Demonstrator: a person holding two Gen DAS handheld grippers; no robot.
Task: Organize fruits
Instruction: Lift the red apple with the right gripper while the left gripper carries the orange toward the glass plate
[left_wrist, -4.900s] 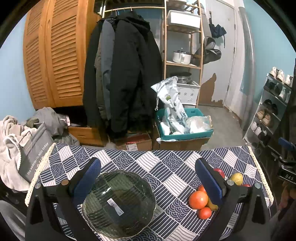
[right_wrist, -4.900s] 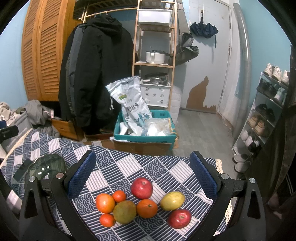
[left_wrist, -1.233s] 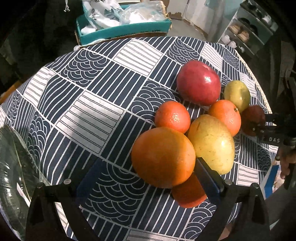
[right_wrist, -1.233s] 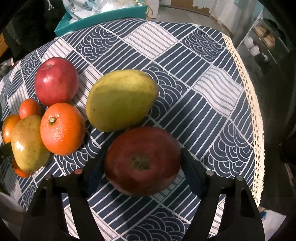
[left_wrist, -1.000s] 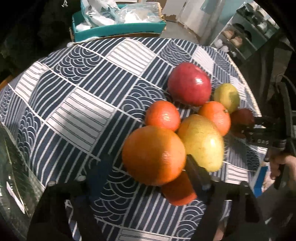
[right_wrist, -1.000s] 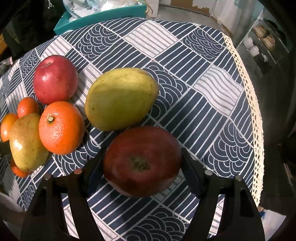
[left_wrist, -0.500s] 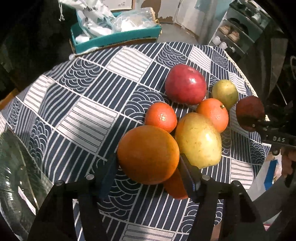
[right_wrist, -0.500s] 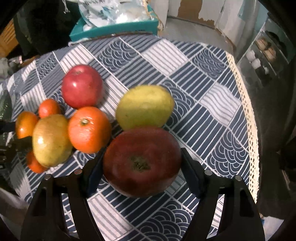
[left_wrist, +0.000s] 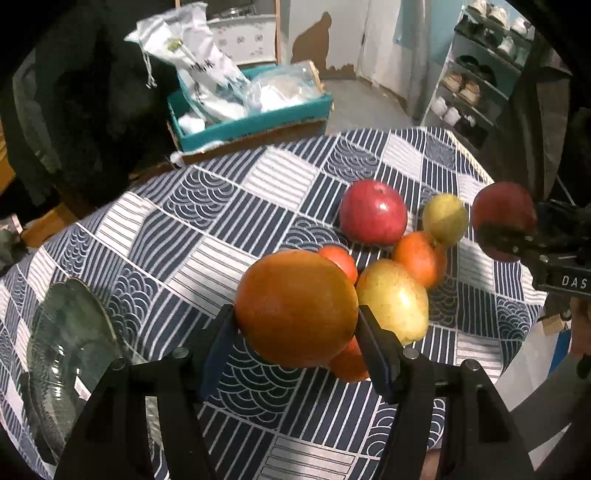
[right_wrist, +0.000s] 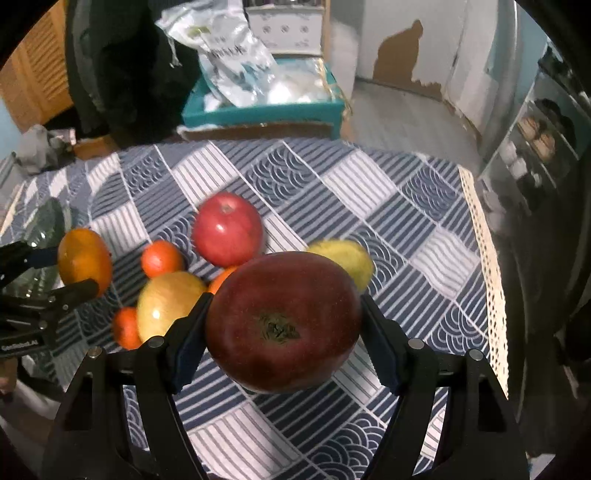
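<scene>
We've got both tools clamped on round fruit, left tool (left_wrist: 297, 332) on the orange (left_wrist: 295, 308), right tool (right_wrist: 284, 332) on the dark apple (right_wrist: 282, 319): either may slip out and roll off the tabletop (left_wrist: 229, 236) before reaching the glass bowl (left_wrist: 66, 350).

We see our left gripper (left_wrist: 297, 325) clamped on a large round orange (left_wrist: 295, 308), held above the navy-and-white patterned tablecloth (left_wrist: 207, 229). A dark glass bowl (left_wrist: 64, 354) sits near left. At far right, our right gripper (left_wrist: 517, 229) grips a dark red apple (left_wrist: 504, 210).
</scene>
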